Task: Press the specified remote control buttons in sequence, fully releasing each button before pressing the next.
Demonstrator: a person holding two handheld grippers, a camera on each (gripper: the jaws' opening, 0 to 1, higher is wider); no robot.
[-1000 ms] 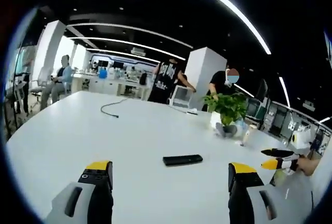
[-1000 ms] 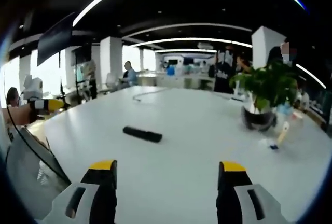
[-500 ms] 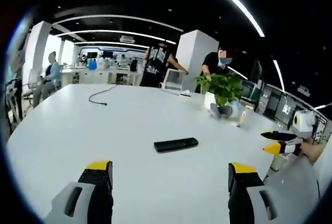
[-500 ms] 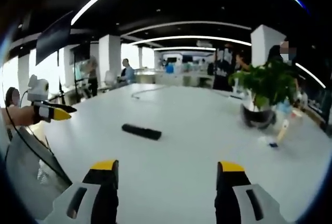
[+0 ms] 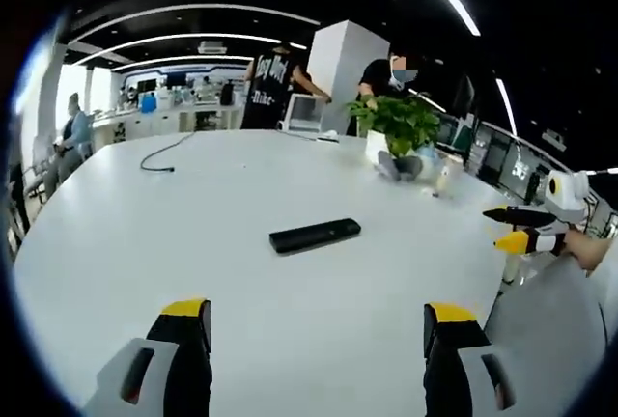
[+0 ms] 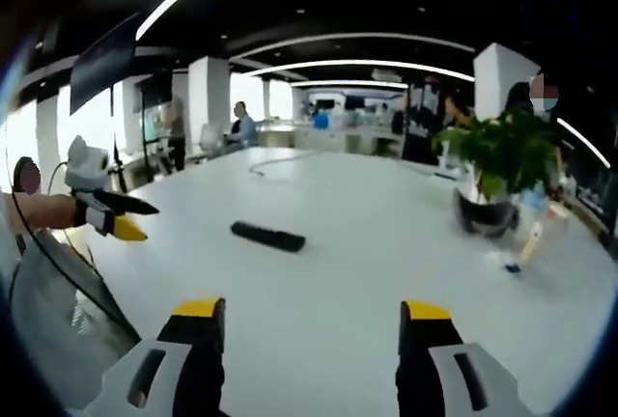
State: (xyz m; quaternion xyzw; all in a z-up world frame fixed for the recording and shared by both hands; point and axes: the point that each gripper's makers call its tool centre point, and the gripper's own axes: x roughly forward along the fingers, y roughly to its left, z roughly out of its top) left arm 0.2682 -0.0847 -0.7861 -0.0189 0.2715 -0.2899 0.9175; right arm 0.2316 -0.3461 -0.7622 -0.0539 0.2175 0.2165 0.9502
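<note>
While both hand-held grippers [image 5: 315, 325] [image 6: 307, 320] hover spread, unladen, approach the remote [image 5: 315, 236] ahead on the bench [image 5: 193, 243] squarely.

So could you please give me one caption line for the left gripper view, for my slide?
Open left gripper above a white table, facing a black remote control; potted plant behind, right gripper entering from the right.

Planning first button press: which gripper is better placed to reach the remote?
Probably left, narrowly. In the left gripper view the remote lies near centre ahead of the open left gripper; in the right gripper view it sits off to the left of the right gripper.
</note>
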